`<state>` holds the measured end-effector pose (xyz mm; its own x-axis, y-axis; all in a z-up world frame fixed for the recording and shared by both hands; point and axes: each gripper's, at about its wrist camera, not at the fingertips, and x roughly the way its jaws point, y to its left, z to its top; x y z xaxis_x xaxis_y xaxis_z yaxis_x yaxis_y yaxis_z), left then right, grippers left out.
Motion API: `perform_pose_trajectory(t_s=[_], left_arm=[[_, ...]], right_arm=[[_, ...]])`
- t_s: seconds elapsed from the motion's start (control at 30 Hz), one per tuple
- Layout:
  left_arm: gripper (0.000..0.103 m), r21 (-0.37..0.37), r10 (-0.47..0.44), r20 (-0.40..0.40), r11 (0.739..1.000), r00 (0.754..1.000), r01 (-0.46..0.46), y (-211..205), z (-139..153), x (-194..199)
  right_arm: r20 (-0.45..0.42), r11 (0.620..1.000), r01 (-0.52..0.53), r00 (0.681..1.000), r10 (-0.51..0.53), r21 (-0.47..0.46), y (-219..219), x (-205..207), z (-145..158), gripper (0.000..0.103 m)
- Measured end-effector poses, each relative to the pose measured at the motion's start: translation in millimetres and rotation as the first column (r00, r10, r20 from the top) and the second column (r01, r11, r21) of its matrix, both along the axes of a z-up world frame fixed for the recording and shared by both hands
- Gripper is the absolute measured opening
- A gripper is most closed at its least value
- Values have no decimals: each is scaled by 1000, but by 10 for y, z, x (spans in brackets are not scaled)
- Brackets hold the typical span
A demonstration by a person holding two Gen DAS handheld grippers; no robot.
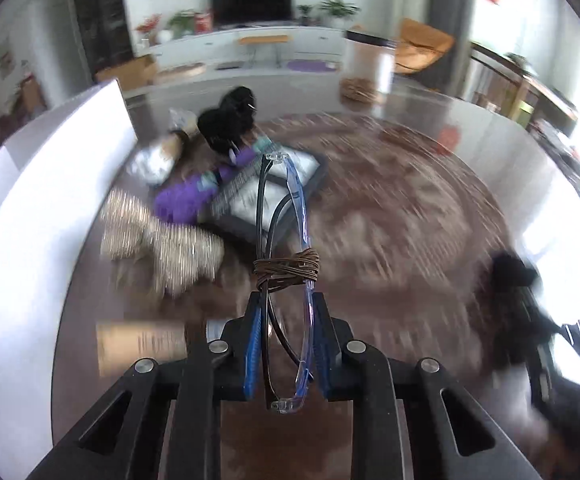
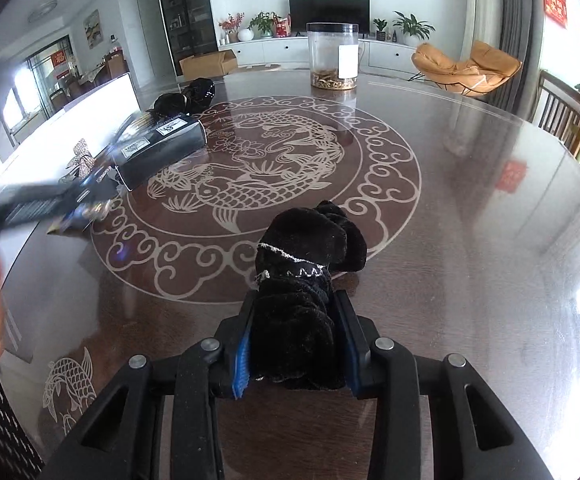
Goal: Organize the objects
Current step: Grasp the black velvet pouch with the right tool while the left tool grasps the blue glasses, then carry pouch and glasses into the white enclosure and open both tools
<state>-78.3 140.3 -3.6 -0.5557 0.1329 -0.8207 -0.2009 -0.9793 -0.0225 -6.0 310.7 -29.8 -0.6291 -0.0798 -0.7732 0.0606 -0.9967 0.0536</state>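
My left gripper [image 1: 286,304] is shut on a pair of glasses [image 1: 286,216], one clear-blue and one dark frame tied together with brown cord [image 1: 288,270], held above the table. My right gripper [image 2: 294,300] is shut on a black velvet scrunchie [image 2: 310,248] with a silver trim, low over the brown table. On the table's left lie a glittery gold bow [image 1: 158,236], a purple item [image 1: 186,200], a dark flat box [image 2: 162,148] and black fabric pieces [image 2: 188,98].
A white box [image 2: 90,108] stands at the table's left edge. A clear jar [image 2: 333,56] stands at the far side. The round table [image 2: 470,220] bears a carp pattern. The left gripper and a hand show blurred at the right wrist view's left edge.
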Motion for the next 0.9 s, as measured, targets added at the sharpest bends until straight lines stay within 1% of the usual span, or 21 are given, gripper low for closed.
perform_pose_trajectory(t_s=[0.1,0.17,0.23,0.27,0.3,0.33,0.37,0.43,0.47,0.5,0.53,0.57,0.6,0.63,0.67,0.7,0.73,0.77,0.8,0.83,0.9], left_arm=[[22,28,-86,49,996,995,85,-129,-37,389],[24,23,-106,74,994,992,105,-194,-101,598],[23,26,-116,100,993,988,114,-271,-202,703],[29,19,-122,79,993,989,121,-283,-204,742],[38,2,-119,77,993,990,119,-280,-206,749],[59,-16,-114,91,993,989,116,-262,-216,745],[77,-35,-109,103,993,989,113,-234,-237,730],[79,-50,-108,101,992,989,113,-207,-257,732],[79,-48,-111,92,992,990,115,-197,-252,733],[78,-37,-102,88,994,991,106,-195,-250,712],[69,-31,-91,82,995,993,94,-211,-243,693],[53,-26,-81,70,996,994,83,-225,-224,670],[41,-27,-78,61,996,995,80,-242,-202,645],[22,-23,-83,64,996,994,85,-268,-182,624],[22,1,-88,77,996,993,88,-298,-170,605],[22,19,-84,78,996,993,82,-340,-162,617],[22,22,-76,69,997,995,75,-360,-142,628],[22,27,-70,64,997,995,69,-374,-142,631],[22,56,-56,66,997,996,53,-445,-109,673],[22,87,-47,64,995,997,41,-500,-69,705],[22,133,-34,45,991,998,28,-585,34,791]], right_arm=[[0,1000,0,1000,0,-2,-2,0,3,37],[0,1000,0,1000,0,1,-7,14,2,37],[0,1000,0,1000,0,9,-19,33,8,37],[0,1000,0,1000,0,16,-23,32,7,37],[1,1000,-1,1000,1,20,-26,32,5,38],[1,1000,-2,1000,2,25,-32,29,2,38],[2,1000,-4,1000,4,29,-37,34,-1,39],[2,999,-10,1000,10,30,-46,34,-5,42],[2,999,-8,1000,8,33,-47,35,-9,44],[4,999,-4,1000,4,35,-43,37,-15,50],[5,999,-3,1000,3,32,-39,36,-17,53],[6,1000,-6,1000,6,27,-37,34,-17,55],[7,1000,-12,1000,12,9,-29,29,-18,65],[14,1000,-22,1000,22,-20,-21,17,-15,77],[39,998,-33,999,35,-46,-18,-23,-4,80],[72,998,-34,997,38,-55,-18,-74,13,80],[102,998,-32,994,38,-59,-16,-127,30,72],[123,998,-28,992,36,-64,-1,-178,52,57],[136,998,-19,990,26,-54,13,-209,65,32],[149,999,-8,989,14,-43,27,-238,73,32],[159,997,14,987,-3,-72,65,-236,111,32]])
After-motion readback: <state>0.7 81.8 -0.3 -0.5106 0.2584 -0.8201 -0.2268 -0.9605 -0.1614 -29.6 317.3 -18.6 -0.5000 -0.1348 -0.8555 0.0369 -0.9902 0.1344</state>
